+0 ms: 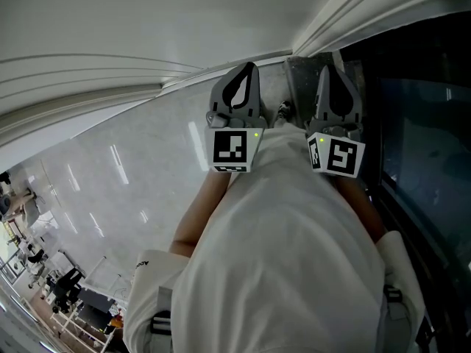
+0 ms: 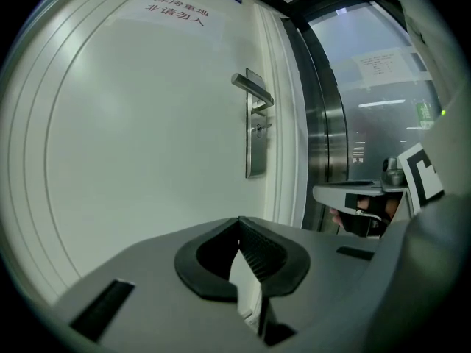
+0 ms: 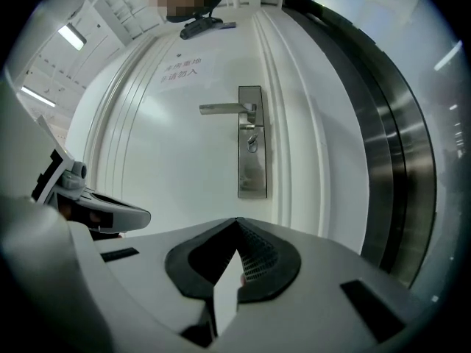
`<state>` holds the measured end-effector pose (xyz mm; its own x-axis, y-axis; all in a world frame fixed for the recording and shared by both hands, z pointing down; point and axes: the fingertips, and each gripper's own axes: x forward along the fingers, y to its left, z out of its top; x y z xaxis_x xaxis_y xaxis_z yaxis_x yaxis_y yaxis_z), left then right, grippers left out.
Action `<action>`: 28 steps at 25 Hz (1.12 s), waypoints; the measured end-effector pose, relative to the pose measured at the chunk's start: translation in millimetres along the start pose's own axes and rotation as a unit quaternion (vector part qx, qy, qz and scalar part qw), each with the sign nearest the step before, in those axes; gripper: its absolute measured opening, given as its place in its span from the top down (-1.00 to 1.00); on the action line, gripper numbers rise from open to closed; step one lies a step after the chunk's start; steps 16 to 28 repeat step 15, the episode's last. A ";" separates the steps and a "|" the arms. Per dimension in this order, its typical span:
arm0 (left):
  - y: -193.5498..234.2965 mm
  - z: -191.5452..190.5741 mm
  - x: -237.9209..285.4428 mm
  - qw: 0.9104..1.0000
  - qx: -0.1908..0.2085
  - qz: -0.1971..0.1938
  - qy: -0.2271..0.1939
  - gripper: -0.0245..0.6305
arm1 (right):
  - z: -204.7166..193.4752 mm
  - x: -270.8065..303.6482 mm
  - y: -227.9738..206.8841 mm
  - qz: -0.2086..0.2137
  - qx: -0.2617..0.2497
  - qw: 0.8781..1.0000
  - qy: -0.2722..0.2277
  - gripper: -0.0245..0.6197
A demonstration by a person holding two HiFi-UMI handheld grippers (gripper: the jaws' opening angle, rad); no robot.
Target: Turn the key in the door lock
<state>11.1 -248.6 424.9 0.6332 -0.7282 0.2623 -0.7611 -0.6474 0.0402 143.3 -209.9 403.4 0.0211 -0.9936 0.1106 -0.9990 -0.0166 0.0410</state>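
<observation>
At the moment of inspection neither tool was at the lock. The left gripper (image 2: 238, 220) and the right gripper (image 3: 236, 220) were held side by side in front of the person's chest, both aimed at the door (image 3: 169, 160) and both well apart from it. The jaws of each were closed tip to tip with nothing between them; only the white door face showed through the gap beneath the tips. The key (image 3: 252, 144) appeared as a small projection in the lock plate (image 3: 252, 175), just under the handle (image 3: 228, 109). In the right gripper view it sat at 12 o'clock from the jaws, and in the left gripper view at roughly 12 to 1 o'clock (image 2: 259, 129). It was too small in both views for its angle to be read, so whether the lock had been turned could not be settled. In the inspector's judgement the scene fitted two stages equally: grippers standing off with the key yet to be gripped and turned, or grippers drawn clear with the key already turned. No contact with key, plate or handle was in evidence. The plate was a tall, narrow strip of brushed metal near the door's 3 o'clock edge, and its lever pointed toward 9 o'clock. The door was plain white with raised mouldings, and a printed notice (image 3: 181, 70) was fixed at 11 o'clock from the plate. A dark glass panel (image 3: 412, 145) in a steel frame stood beside the door at 3 o'clock.
</observation>
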 end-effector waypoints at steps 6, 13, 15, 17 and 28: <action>1.3 0.3 0.5 1.000 0.002 -0.001 -0.003 0.90 | -1.2 -0.9 1.5 0.000 0.002 1.000 -0.001 0.91; 3.7 -0.9 0.9 1.000 0.000 0.002 -0.002 0.90 | -3.6 -0.2 -3.0 -0.007 0.005 1.000 0.002 0.91; 4.2 -1.4 1.5 1.000 0.000 0.003 -0.002 0.90 | -5.1 0.6 -5.6 -0.012 0.007 1.000 0.004 0.91; 4.2 -1.4 1.5 1.000 0.000 0.003 -0.002 0.90 | -5.1 0.6 -5.6 -0.012 0.007 1.000 0.004 0.91; 4.2 -1.4 1.5 1.000 0.000 0.003 -0.002 0.90 | -5.1 0.6 -5.6 -0.012 0.007 1.000 0.004 0.91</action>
